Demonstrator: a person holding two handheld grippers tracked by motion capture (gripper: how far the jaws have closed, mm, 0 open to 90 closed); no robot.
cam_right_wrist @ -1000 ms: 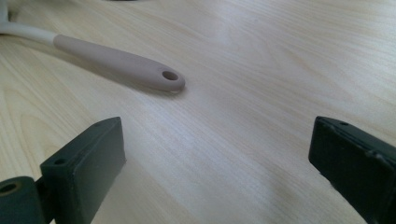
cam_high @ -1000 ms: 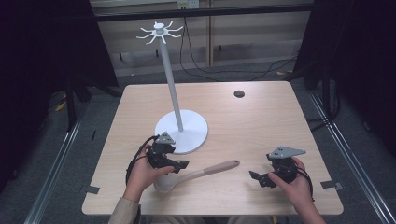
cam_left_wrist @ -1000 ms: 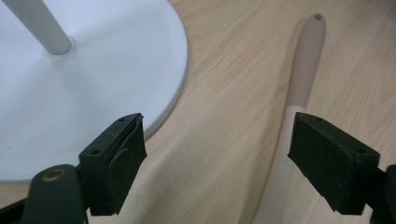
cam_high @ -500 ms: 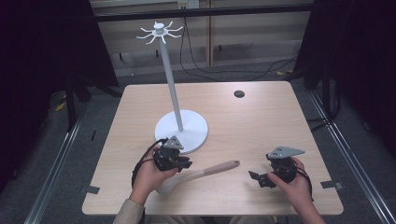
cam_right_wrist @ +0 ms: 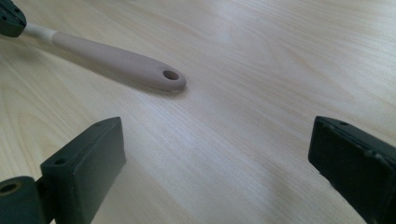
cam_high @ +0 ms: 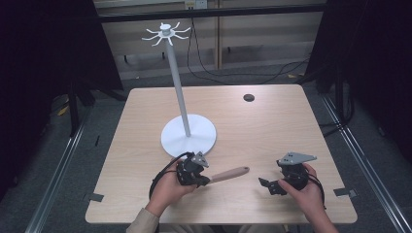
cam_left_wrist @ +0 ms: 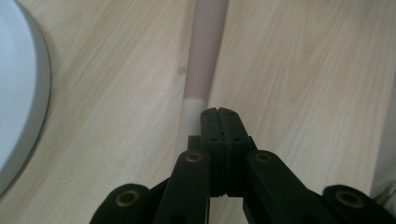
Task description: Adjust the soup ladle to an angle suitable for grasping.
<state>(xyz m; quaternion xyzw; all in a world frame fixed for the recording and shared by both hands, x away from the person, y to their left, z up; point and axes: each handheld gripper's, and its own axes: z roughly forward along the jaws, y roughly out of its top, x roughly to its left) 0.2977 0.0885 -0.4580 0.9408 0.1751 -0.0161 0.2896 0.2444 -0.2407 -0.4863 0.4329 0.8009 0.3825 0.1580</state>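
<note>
A kitchen utensil with a long beige handle (cam_high: 228, 174) and a white neck lies near the table's front edge. Its handle end with a hole (cam_right_wrist: 170, 74) points toward my right gripper. My left gripper (cam_high: 204, 180) is over the white neck. In the left gripper view its jaws (cam_left_wrist: 218, 116) are pressed together, and the utensil (cam_left_wrist: 203, 56) runs just left of and beneath them. I cannot tell if anything is pinched. My right gripper (cam_high: 266, 185) rests low at the front right. It stands wide open (cam_right_wrist: 217, 154) with bare table between its jaws, a short way from the handle end.
A white stand with a round base (cam_high: 188, 136), a tall pole and hooks at the top (cam_high: 166, 33) stands just behind my left hand. Its base edge (cam_left_wrist: 18, 93) lies close to the gripper. A small black disc (cam_high: 248, 97) sits at the back right.
My left hand has moved forward and right along the utensil, from over its white head to its neck. The utensil has shifted slightly. My right gripper has stayed put.
</note>
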